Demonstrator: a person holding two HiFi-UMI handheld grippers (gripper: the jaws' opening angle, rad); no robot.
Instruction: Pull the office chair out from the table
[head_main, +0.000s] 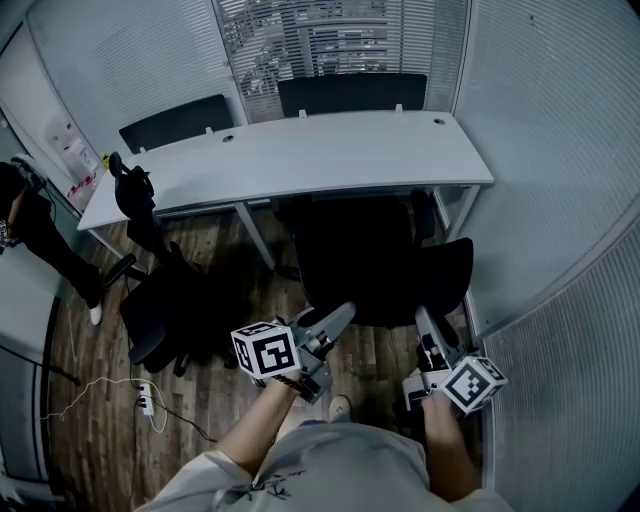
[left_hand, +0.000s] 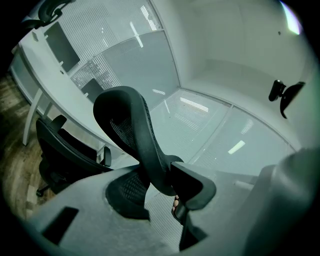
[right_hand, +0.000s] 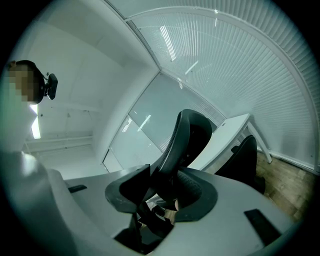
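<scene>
Office chair (head_main: 385, 262) just in front of white surface (head_main: 300, 152), backrest (left_hand: 131, 117) toward person. Left gripper (head_main: 334, 319) jaws clamped on backrest's left edge; right gripper (head_main: 427, 330) jaws clamped on right edge. Second chair (head_main: 160, 312) at left.

**Small glass-walled office, wood floor**

Ribbed frosted glass walls (head_main: 560, 150) at right and back-left. Window blinds (head_main: 340, 35) at centre back, slats horizontal. Dark wood-plank floor (head_main: 90, 340). A long white table (head_main: 300, 150) on white legs runs across the room, with small cable holes in its top. Two black chairs show behind it: rear-left chair (head_main: 175, 122) and rear-centre chair (head_main: 350, 93), backs only. A black side chair (head_main: 150, 310) stands on the near side, by the table's left end. White power strip (head_main: 146, 402) on the floor at lower left, with a white cable (head_main: 90, 385) looping from it. Light is cool and even. Bright strip reflections (left_hand: 192, 104) on the glass panels in the left gripper view.
</scene>
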